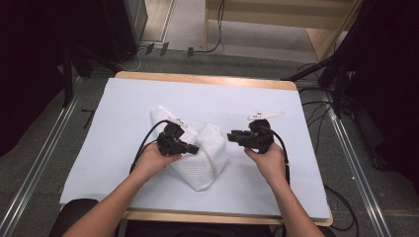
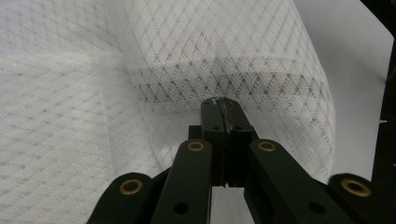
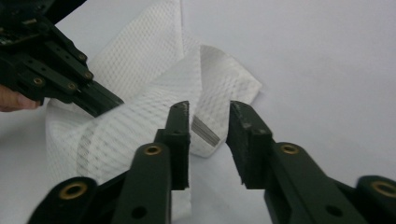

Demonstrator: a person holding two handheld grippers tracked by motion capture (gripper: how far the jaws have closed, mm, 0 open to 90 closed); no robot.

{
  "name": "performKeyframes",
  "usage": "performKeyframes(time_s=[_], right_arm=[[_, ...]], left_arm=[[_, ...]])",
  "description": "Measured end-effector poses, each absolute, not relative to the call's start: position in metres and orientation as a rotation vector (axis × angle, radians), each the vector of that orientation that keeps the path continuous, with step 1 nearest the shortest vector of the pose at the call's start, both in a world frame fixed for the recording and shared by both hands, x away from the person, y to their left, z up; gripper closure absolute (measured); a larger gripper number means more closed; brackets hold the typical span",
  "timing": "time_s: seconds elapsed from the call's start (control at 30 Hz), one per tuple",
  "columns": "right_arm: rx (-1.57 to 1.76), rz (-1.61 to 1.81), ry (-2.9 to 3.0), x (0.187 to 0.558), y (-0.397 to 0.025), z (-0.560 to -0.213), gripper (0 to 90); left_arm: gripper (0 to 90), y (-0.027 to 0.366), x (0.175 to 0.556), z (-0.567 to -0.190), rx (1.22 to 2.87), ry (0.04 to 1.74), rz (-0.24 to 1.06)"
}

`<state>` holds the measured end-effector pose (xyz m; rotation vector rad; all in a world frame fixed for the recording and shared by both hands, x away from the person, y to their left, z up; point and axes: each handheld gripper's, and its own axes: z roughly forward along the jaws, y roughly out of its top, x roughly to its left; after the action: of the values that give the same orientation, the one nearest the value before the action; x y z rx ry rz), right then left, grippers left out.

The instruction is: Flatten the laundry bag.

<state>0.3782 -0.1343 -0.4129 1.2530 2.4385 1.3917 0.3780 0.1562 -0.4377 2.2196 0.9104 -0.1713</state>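
Left gripper point(image 1: 193, 148) pressed shut over the folded white mesh cloth point(image 1: 207, 153); right gripper point(image 1: 231, 137) gapes narrowly just right of it.

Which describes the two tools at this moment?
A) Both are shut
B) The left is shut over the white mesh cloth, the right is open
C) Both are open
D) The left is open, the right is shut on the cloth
B: in the left gripper view the left tool has its jaws pressed together over the white mesh cloth, while the right tool shows a clear gap between its jaws.
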Motion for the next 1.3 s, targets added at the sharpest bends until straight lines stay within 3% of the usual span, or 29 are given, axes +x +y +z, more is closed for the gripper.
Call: performKeyframes(time_s=[0.27,0.5,0.57,0.6,0.63,0.7,0.73,0.77,1.3], right_arm=[[1.197,1.334,2.499,0.389,-0.109,-0.423,46.2],[1.233,1.331,2.556,0.402,-0.098,-0.444,43.7],[1.23,1.323,2.579,0.404,-0.094,-0.449,48.3],[1.238,1.306,2.617,0.405,-0.091,-0.454,63.5],[1.238,1.306,2.617,0.405,-0.091,-0.454,63.5],[1.194,1.262,2.663,0.402,-0.087,-0.454,83.9],[1.194,1.262,2.663,0.402,-0.087,-0.454,83.9],[1.167,1.258,2.663,0.398,-0.086,-0.451,90.0],[1.118,1.367,2.612,0.362,-0.106,-0.413,90.0]], left_arm=[[89.4,0.149,0.378,-0.449,2.23,0.911,-0.174],[89.3,0.148,0.377,-0.45,2.233,0.905,-0.166],[89.0,0.149,0.377,-0.451,2.232,0.906,-0.168],[88.8,0.149,0.377,-0.451,2.231,0.909,-0.166],[88.8,0.149,0.378,-0.45,2.229,0.909,-0.166],[87.8,0.153,0.379,-0.447,2.218,0.912,-0.163],[87.7,0.153,0.379,-0.447,2.218,0.912,-0.163],[87.5,0.155,0.379,-0.445,2.211,0.916,-0.161],[86.6,0.218,0.405,-0.426,2.082,1.087,-0.048]])
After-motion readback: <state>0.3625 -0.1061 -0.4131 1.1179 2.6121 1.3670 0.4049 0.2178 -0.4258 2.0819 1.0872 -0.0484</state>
